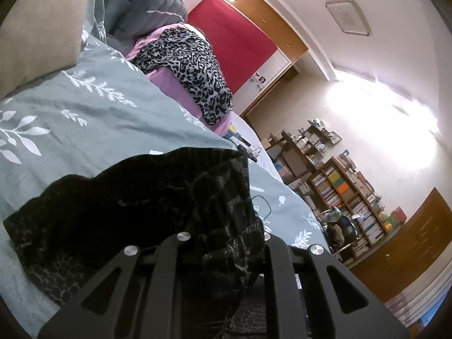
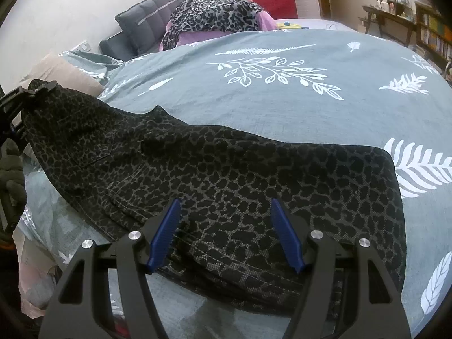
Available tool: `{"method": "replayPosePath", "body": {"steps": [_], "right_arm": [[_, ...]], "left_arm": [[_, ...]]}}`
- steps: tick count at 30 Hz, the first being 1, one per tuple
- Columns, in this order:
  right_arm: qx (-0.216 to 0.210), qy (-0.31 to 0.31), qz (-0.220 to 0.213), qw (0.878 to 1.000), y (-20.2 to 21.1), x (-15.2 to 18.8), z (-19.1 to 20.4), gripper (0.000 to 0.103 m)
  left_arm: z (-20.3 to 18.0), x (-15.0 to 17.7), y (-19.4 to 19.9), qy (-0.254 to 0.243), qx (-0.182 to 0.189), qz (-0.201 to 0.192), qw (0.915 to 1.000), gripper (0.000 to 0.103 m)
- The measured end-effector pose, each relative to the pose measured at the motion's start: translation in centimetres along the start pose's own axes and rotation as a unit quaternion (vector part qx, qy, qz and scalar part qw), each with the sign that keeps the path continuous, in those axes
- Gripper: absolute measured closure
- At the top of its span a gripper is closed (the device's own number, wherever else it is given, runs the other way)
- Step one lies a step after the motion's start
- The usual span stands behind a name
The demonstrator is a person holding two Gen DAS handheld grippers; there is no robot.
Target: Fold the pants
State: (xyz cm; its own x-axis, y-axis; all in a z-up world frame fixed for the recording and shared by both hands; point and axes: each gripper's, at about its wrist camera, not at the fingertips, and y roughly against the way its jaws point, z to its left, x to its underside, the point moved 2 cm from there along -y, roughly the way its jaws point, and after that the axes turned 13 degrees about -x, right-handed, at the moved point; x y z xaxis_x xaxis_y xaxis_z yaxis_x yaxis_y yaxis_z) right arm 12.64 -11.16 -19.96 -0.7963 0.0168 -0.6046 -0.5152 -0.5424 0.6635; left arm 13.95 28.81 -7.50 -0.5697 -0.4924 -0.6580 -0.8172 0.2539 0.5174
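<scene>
The pants [image 2: 226, 175] are dark grey with a black leopard-spot print and lie across the grey leaf-print bedspread [image 2: 282, 99]. My right gripper [image 2: 226, 234] is open, its blue pads [image 2: 166, 237] low over the pants near their front edge. My left gripper [image 2: 34, 93] shows at the far left of the right wrist view, shut on the pants' end and lifting it. In the left wrist view the pants [image 1: 141, 206] bunch up between the left gripper's [image 1: 223, 248] fingers and hide the tips.
A purple pile with a leopard-print cloth [image 2: 214, 14] and dark grey cushions [image 2: 147, 19] lie at the bed's far end. A beige pillow [image 1: 36, 31] lies at the left. Bookshelves [image 1: 339, 192] and a wooden cabinet [image 1: 401, 243] stand beyond the bed.
</scene>
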Motion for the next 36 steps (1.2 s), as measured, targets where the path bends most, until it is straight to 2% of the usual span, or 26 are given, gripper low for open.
{"method": "replayPosePath", "body": {"steps": [2, 5, 6, 8, 9, 11, 12, 14, 16, 18, 20, 24, 26, 31, 33, 36], "right_arm": [[-0.002, 0.001, 0.0, 1.0, 0.1, 0.1, -0.1, 0.035], [-0.004, -0.001, 0.0, 1.0, 0.2, 0.3, -0.1, 0.035], [-0.004, -0.001, 0.001, 1.0, 0.2, 0.3, -0.1, 0.035], [-0.003, -0.001, 0.001, 1.0, 0.2, 0.2, 0.0, 0.035], [-0.002, -0.001, 0.001, 1.0, 0.1, 0.2, 0.0, 0.035], [-0.002, 0.0, 0.003, 1.0, 0.0, 0.2, 0.0, 0.035], [-0.001, 0.001, 0.004, 1.0, 0.0, 0.3, 0.1, 0.035], [0.0, 0.004, 0.007, 1.0, -0.3, 0.1, 0.4, 0.035], [0.001, 0.008, 0.008, 1.0, -0.4, 0.1, 0.7, 0.034], [0.0, 0.009, 0.009, 1.0, -0.5, 0.1, 0.9, 0.034], [0.0, 0.011, 0.009, 1.0, -0.5, 0.1, 1.1, 0.034], [0.0, 0.012, 0.01, 1.0, -0.5, 0.2, 1.2, 0.034], [-0.001, 0.013, 0.011, 1.0, -0.6, 0.2, 1.2, 0.034], [-0.003, 0.012, 0.011, 1.0, -0.8, 0.4, 1.2, 0.034], [-0.004, 0.011, 0.01, 1.0, -0.8, 0.4, 1.2, 0.034], [-0.004, 0.012, 0.01, 1.0, -0.8, 0.4, 1.2, 0.034]], "left_arm": [[1.1, 0.1, 0.0, 0.002, -0.016, -0.001, 0.9999, 0.091], [4.9, 0.6, -0.5, 0.026, -0.061, 0.006, 0.9978, 0.09], [7.0, 1.1, -0.9, 0.042, -0.092, 0.015, 0.9948, 0.09], [9.6, 1.9, -1.3, 0.065, -0.126, 0.029, 0.9895, 0.09], [11.3, 2.5, -1.4, 0.077, -0.155, 0.035, 0.9842, 0.089], [13.1, 3.4, -1.4, 0.084, -0.195, 0.045, 0.9763, 0.084], [13.8, 3.8, -1.3, 0.082, -0.211, 0.048, 0.9728, 0.076], [14.6, 4.2, -1.1, 0.083, -0.207, 0.049, 0.9736, 0.073], [14.5, 4.2, -1.1, 0.08, -0.199, 0.049, 0.9755, 0.06], [14.1, 4.3, -1.2, 0.076, -0.197, 0.057, 0.9757, 0.054], [13.9, 4.3, -1.2, 0.082, -0.207, 0.056, 0.9732, 0.053], [13.5, 4.4, 0.5, 0.095, -0.225, 0.019, 0.9696, 0.05], [13.2, 4.4, 1.2, 0.096, -0.228, 0.006, 0.9689, 0.043], [13.8, 4.5, 2.2, 0.122, -0.258, -0.007, 0.9584, 0.033], [14.2, 4.6, 1.8, 0.13, -0.26, 0.003, 0.9568, 0.033], [14.4, 4.8, 0.6, 0.115, -0.263, 0.024, 0.9576, 0.022]]}}
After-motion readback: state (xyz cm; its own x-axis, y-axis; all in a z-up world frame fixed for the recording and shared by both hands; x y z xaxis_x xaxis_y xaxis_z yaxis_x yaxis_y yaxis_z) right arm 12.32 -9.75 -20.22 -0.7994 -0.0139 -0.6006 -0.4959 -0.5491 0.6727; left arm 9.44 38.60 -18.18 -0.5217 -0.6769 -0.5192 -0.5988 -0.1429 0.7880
